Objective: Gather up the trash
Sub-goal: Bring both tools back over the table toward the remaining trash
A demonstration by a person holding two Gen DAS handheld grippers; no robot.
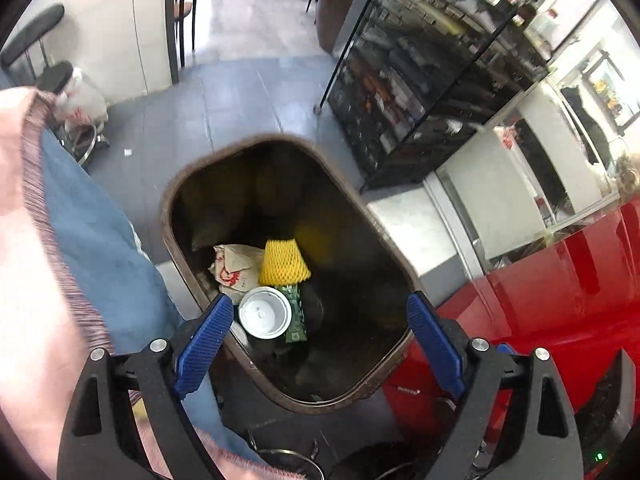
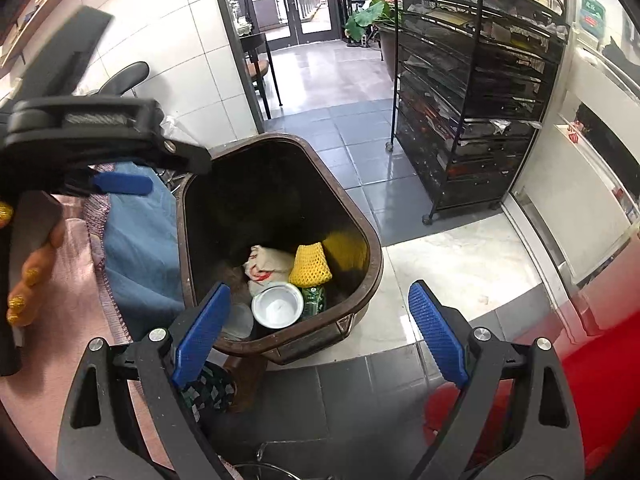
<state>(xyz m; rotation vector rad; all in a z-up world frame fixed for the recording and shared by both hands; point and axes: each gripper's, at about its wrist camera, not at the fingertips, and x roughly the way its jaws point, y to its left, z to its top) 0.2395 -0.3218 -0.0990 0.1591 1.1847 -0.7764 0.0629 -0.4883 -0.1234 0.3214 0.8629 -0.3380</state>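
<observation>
A brown trash bin (image 1: 184,184) (image 2: 372,280) stands on the floor below both grippers. Inside lie a yellow foam net (image 1: 282,264) (image 2: 310,266), a crumpled paper wrapper (image 1: 236,266) (image 2: 268,264), a white lid (image 1: 265,312) (image 2: 277,305) and a green packet (image 1: 295,312) (image 2: 314,298). My left gripper (image 1: 320,340) is open and empty above the bin's near rim. My right gripper (image 2: 320,332) is open and empty above the bin's near edge. The left gripper also shows in the right wrist view (image 2: 120,182) at the upper left.
A black wire rack (image 1: 424,80) (image 2: 472,92) stands right of the bin. A red surface (image 1: 540,292) (image 2: 580,380) is at the lower right. The person's pink top and blue jeans (image 1: 100,240) (image 2: 136,236) are left of the bin. A stool (image 1: 60,76) stands far left.
</observation>
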